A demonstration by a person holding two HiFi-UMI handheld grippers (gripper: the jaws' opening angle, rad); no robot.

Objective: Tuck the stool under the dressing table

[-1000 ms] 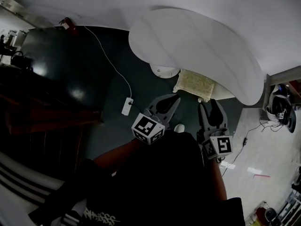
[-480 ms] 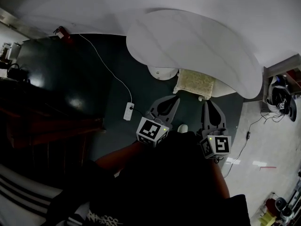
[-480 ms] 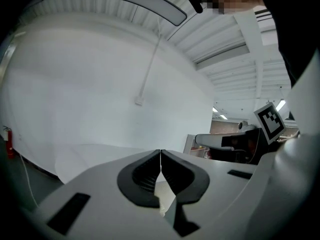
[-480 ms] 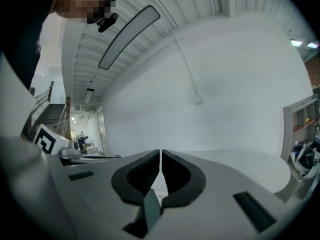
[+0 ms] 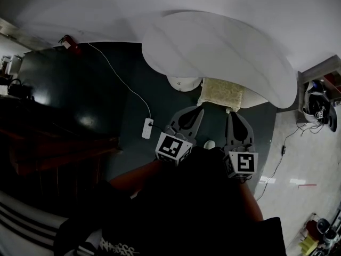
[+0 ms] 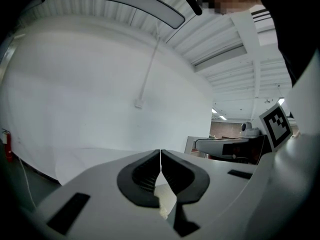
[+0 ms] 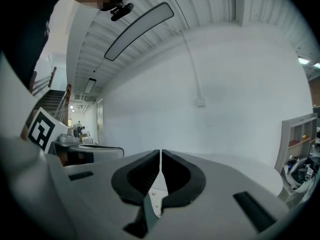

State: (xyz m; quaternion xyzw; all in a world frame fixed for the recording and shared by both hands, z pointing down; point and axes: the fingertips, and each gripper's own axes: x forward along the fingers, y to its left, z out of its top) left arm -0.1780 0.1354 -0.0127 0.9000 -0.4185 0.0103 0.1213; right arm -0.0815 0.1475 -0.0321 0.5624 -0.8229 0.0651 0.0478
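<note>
The stool (image 5: 221,93), with a cream fuzzy cushion, stands half under the white oval dressing table (image 5: 218,47). My left gripper (image 5: 200,110) is shut, its tips at the cushion's near left corner. My right gripper (image 5: 233,114) is shut too, its tips at the cushion's near right edge. In the left gripper view the jaws (image 6: 160,152) meet with nothing between them, and the cushion (image 6: 164,196) shows below. In the right gripper view the jaws (image 7: 160,155) are also together, over a pale strip with screws (image 7: 154,198). I cannot tell whether the tips touch the stool.
A white round base (image 5: 185,81) sits under the table's left part. A white power strip (image 5: 146,128) with its cable lies on the dark floor at left. A dark cabinet (image 5: 58,84) fills the left side. A shelf with a helmet (image 5: 318,110) stands at right.
The right gripper's jaws have closed from wide apart. Both grippers have edged forward toward the stool's cushion.
</note>
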